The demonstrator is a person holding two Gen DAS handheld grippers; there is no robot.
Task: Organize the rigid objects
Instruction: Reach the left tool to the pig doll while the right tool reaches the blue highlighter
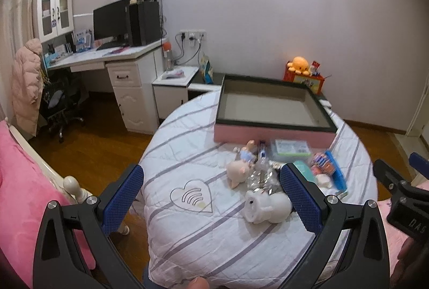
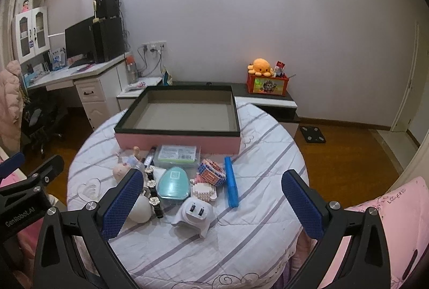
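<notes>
Blue-padded, your right gripper (image 2: 214,205) and left gripper (image 1: 211,197) both hover spread and empty. Just beyond, the white two-port charger (image 2: 195,213), teal egg-shaped case (image 2: 173,185) and blue plastic bar (image 2: 231,181) lie loose. Farther on, the pink-sided tray (image 2: 177,142) holds nothing: all sorting remains.

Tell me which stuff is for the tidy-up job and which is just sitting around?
For the job:
pink box, empty
white plug adapter
teal egg-shaped case
blue stick
clear plastic case
block toy

Just lying about:
orange octopus plush
red toy box
black monitor
desk
pink coat
</notes>
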